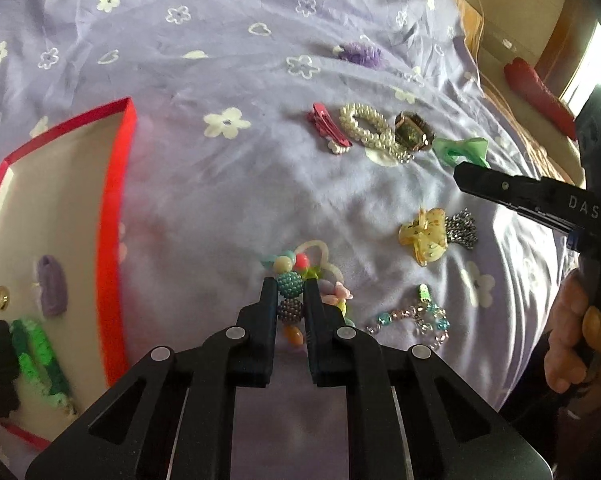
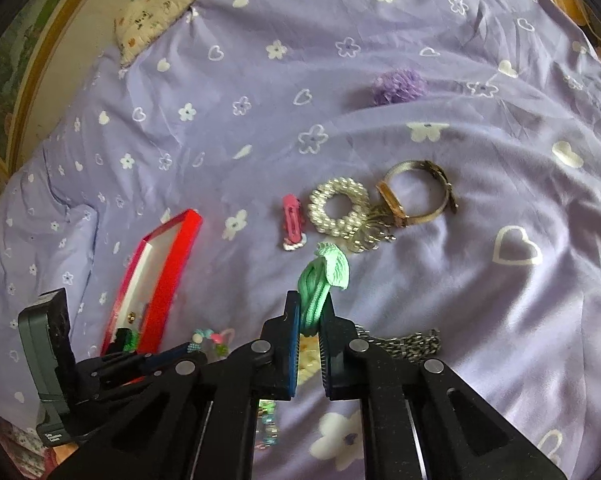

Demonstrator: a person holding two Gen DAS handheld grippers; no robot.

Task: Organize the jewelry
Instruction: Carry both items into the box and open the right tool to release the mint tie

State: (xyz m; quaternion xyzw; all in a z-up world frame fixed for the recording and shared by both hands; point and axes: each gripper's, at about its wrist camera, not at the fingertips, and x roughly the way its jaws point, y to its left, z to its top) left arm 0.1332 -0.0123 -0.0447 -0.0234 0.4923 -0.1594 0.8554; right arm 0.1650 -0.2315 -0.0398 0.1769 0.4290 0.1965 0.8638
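box (image 1: 116, 184): a few hair ties and clips in already
left gripper (image 1: 290, 296): clamped on the bead bracelet (image 1: 290, 292), down on the sheet (image 1: 220, 200) right by the box
right gripper (image 2: 314, 312): pinching the green tie (image 2: 320, 280), looks lifted off the sheet
left to do: pearl ring (image 1: 360, 126), pink clip (image 1: 328, 128), watch (image 1: 412, 130), yellow clip (image 1: 424, 236), so roughly a third done I'd guess

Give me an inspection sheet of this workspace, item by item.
Surface: lilac bedsheet with white flowers and hearts, wrinkled.
Job's things: red box holding hair ties; pearl scrunchie, pink hair clip, wristwatch, purple scrunchie and yellow claw clip loose on the sheet.
Clutter: patterned pillow.
Grippers: left gripper shut on beaded bracelet; right gripper shut on green hair tie.
Cables: nothing seen.
Surroundings: bed frame at the edge.
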